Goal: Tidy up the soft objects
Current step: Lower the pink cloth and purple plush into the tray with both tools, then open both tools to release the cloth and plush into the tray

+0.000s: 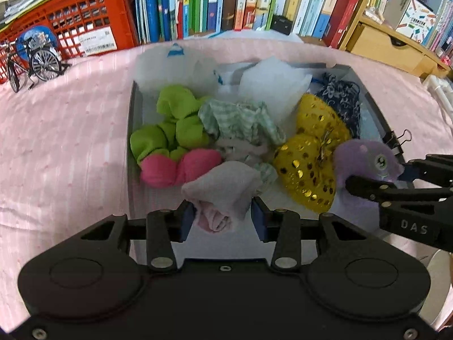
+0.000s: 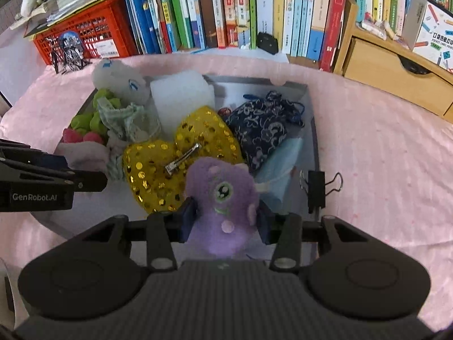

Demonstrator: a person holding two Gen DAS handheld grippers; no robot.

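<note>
Here we read "DAS" on our right gripper and "GenRobot.AI" on our left gripper. The left clasps a pale pink cloth bundle, the right a purple plush toy, both above the grey tray, beside a yellow sequinned bow. A binder clip grips the tray's rim.

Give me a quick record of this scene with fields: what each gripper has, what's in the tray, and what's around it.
left gripper: shut on pale pink cloth, above tray's near edge
right gripper: shut on purple plush toy, over tray
tray: grey, on pink tablecloth
tray contents: yellow sequin bow with metal clip, dark floral pouch, green and pink cloth, checked green cloth, white foam block, white plush
tray rim: black binder clip
background: books, red crate, miniature bicycle
</note>
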